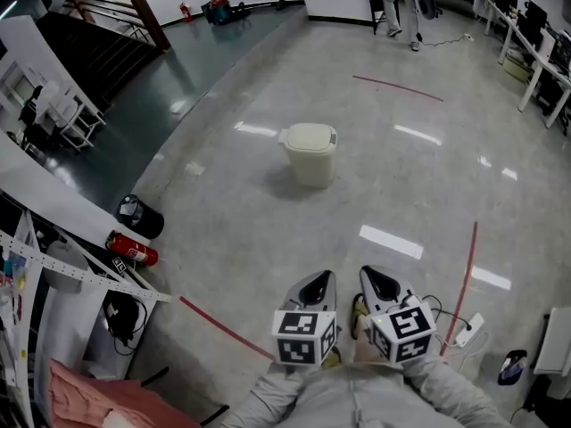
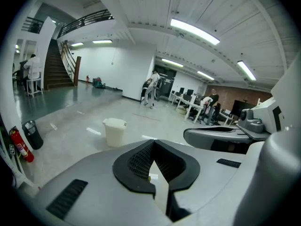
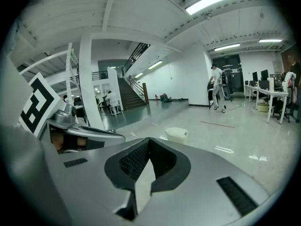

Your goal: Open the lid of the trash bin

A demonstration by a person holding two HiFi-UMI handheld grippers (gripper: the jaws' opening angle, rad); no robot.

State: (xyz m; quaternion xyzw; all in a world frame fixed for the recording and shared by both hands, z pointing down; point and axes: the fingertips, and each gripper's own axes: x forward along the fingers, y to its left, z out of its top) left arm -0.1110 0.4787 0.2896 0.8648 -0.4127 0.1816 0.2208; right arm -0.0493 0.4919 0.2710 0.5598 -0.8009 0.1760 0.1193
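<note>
Trash bin [image 1: 310, 156], lid [image 1: 310, 135] closed, on floor [image 1: 410, 194] well ahead of us. We hold left gripper [image 1: 318, 283] and right gripper [image 1: 380, 283] side by side, jaws together, empty.

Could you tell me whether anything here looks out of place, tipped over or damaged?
Nothing looks spilled or damaged. The cream plastic trash bin stands upright with its lid shut, though it sits alone in the middle of the open grey floor.

The left claw [image 1: 318, 281] and the right claw [image 1: 376, 278] are held low and just beside each other, close in front of the person's body, both pointing forward with jaws pressed together on nothing, grey sleeves [image 1: 278, 398] behind them.
</note>
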